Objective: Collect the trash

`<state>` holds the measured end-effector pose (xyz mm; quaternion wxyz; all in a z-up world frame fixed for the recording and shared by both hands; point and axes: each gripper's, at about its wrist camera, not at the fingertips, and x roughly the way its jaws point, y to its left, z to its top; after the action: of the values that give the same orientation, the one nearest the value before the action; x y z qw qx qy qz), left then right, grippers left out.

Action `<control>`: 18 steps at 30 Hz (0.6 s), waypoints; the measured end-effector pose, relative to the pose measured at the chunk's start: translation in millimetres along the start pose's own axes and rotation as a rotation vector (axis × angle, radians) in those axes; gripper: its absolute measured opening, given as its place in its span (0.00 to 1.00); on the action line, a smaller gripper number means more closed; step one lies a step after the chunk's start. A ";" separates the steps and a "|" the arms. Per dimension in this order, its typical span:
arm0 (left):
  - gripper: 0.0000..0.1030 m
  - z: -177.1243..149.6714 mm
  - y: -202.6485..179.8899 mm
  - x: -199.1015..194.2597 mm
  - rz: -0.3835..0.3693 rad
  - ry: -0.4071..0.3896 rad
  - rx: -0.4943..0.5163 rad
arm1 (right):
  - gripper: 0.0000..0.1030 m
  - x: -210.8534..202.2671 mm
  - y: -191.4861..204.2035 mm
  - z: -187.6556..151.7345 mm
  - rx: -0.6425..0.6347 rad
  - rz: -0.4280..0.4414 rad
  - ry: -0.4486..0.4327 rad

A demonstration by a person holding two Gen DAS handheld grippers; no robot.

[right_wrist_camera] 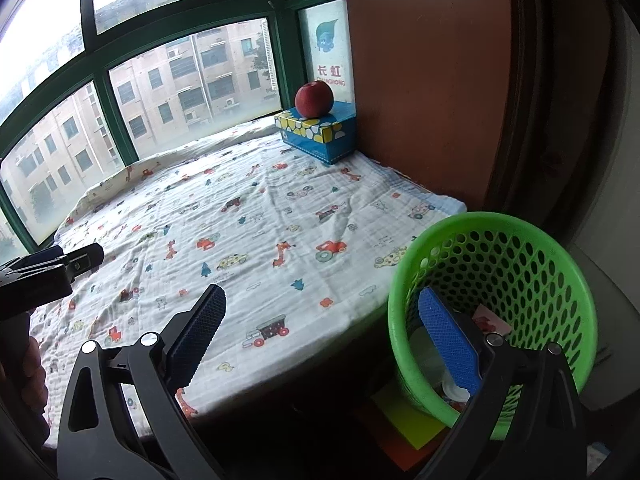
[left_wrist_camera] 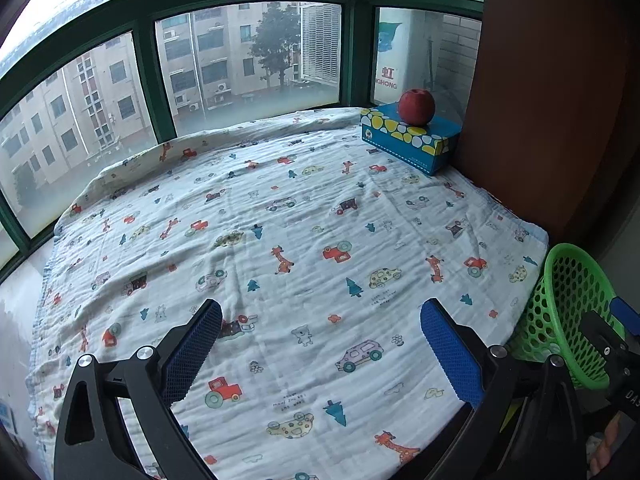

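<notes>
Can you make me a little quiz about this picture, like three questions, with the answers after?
1. True or false: the red apple sits on top of the blue tissue box.
2. Where is the green basket? A) in the middle of the blanket B) past the blanket's right edge, by the right gripper C) on the window ledge
3. Fill in the gap: both the left gripper and the right gripper have their fingers spread wide and hold ______.

Key
1. True.
2. B. The basket is off the cartoon-print blanket, and one right finger reaches over its rim.
3. Nothing.
</notes>
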<state>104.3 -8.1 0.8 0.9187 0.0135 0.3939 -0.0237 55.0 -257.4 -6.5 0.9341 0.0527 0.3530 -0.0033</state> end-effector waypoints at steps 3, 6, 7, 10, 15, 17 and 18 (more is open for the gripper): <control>0.93 0.3 -1.2 -0.4 0.000 -0.001 0.000 | 0.93 0.3 -2.0 -0.7 0.007 -0.003 0.003; 0.93 0.7 -1.6 -0.7 -0.001 -0.002 0.002 | 0.93 -0.4 -2.8 -1.4 0.009 -0.010 0.002; 0.93 0.9 -1.8 -1.2 0.001 -0.003 0.003 | 0.93 -1.0 -3.5 -1.6 0.011 -0.011 0.002; 0.93 1.4 -2.7 -2.1 0.006 -0.006 0.004 | 0.93 -2.8 -5.6 -1.7 0.021 -0.013 -0.002; 0.93 1.5 -3.0 -2.4 0.009 -0.007 0.007 | 0.93 -3.8 -6.6 -1.8 0.025 -0.018 -0.004; 0.93 1.4 -3.5 -2.5 0.012 -0.008 0.011 | 0.93 -4.8 -6.8 -2.2 0.025 -0.019 -0.006; 0.93 1.4 -4.0 -2.8 0.013 -0.008 0.013 | 0.93 -5.4 -7.1 -2.3 0.026 -0.020 -0.007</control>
<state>103.2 -12.0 3.7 0.9204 0.0219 0.3899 -0.0205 49.1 -264.3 -5.4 0.9345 0.0614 0.3503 -0.0175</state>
